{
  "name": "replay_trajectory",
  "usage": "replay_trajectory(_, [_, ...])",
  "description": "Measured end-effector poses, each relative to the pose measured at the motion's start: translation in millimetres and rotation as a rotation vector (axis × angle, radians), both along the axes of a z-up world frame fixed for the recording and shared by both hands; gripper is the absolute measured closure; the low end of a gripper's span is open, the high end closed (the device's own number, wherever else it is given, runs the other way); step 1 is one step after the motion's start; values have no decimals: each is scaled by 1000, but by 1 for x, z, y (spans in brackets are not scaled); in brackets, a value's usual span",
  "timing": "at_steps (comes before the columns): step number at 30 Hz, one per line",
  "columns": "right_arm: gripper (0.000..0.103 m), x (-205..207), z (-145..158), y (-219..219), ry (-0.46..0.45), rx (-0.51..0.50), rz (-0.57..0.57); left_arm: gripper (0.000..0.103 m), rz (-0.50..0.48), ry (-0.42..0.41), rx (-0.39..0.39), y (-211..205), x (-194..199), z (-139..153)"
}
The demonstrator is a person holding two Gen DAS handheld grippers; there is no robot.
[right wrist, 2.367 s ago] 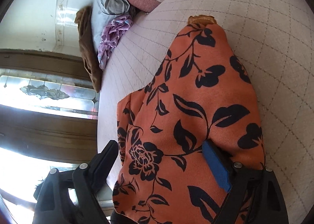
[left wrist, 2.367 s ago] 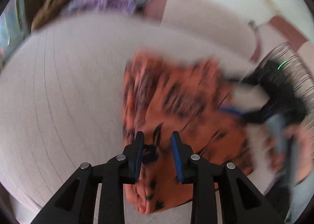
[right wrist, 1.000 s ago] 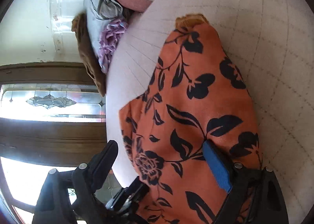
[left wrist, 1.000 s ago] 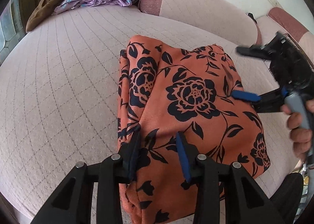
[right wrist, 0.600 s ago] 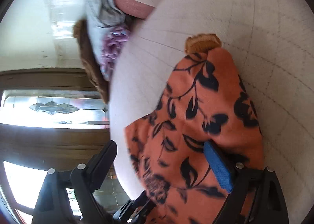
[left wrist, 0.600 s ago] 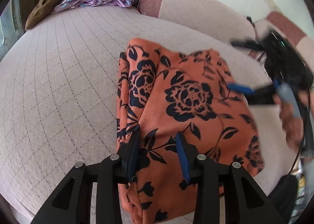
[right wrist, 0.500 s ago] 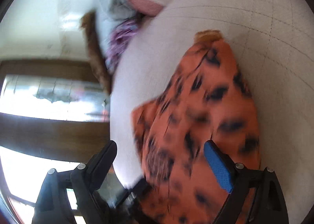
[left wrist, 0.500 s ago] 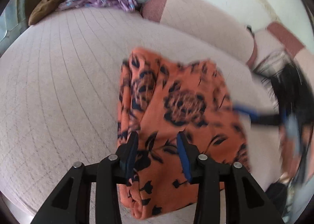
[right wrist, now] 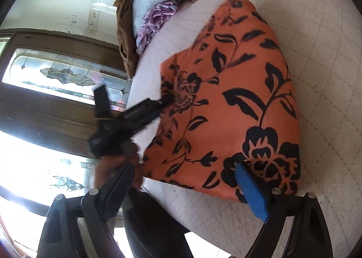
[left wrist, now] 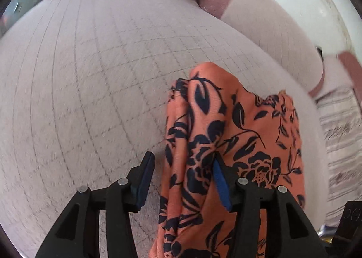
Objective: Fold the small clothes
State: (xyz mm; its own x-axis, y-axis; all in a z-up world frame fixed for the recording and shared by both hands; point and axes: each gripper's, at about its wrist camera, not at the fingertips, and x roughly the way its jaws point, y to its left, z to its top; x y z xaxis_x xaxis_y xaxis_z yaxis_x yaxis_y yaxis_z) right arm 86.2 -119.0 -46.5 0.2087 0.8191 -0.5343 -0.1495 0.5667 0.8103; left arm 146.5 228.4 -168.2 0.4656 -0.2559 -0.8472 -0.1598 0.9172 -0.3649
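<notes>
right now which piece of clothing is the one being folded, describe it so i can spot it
Start at the broad pale quilted cushion that fills both views. On its near side lies an orange garment printed with black flowers and leaves, already folded into a compact bundle. The purple, grey and brown clothes are heaped at the cushion's far edge; this is the only orange, patterned piece.

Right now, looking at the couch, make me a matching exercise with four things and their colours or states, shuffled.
Things:
1. folded floral garment
2. ruffled cloth
3. left gripper
4. bunched cloth at the pile's outer edge

Descriptions:
A. brown
B. orange with black flowers
C. jaws apart, just been opening, garment's edge between them
D. purple

Pairs: 1-B, 2-D, 3-C, 4-A
</notes>
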Motion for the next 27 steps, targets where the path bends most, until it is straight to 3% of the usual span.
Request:
replay_trajectory(7, [11, 59, 30, 8, -48, 50, -9, 51, -23, -38, 82, -15, -12, 18])
replay_trajectory(8, [11, 66, 26, 10, -35, 54, -1, 52, -35, -53, 93, -17, -18, 25])
replay_trajectory(10, [10, 81, -3, 14, 80, 25, -4, 54, -71, -111, 96, -21, -32, 42])
replay_trajectory(11, [10, 84, -16, 16, 113, 48, 2, 54, -77, -125, 133, -25, -40, 44])
replay_trajectory(13, [10, 81, -18, 13, 81, 74, -2, 53, -101, -65, 222, -31, -45, 24])
replay_trajectory(14, [10, 79, -14, 12, 72, 78, -5, 50, -95, -22, 214, -27, -44, 7])
replay_trajectory(15, [10, 78, -13, 12, 71, 76, -5, 49, -66, -23, 147, -17, -46, 1])
replay_trajectory(18, [10, 74, -14, 13, 53, 60, 19, 52, -47, -62, 106, -11, -47, 25])
replay_trajectory(22, [10, 74, -14, 17, 43, 49, 19, 52, -84, -139, 145, -14, -15, 55])
replay_trajectory(24, [10, 71, -14, 15, 41, 47, 18, 52, -94, -83, 112, -8, 20, 45])
replay_trajectory(26, [10, 71, -15, 15, 39, 55, 18, 51, -55, 2, 190, -1, 52, 22])
replay_trajectory(27, [10, 71, -15, 13, 41, 61, 17, 47, -32, 30, 184, 5, 59, 12])
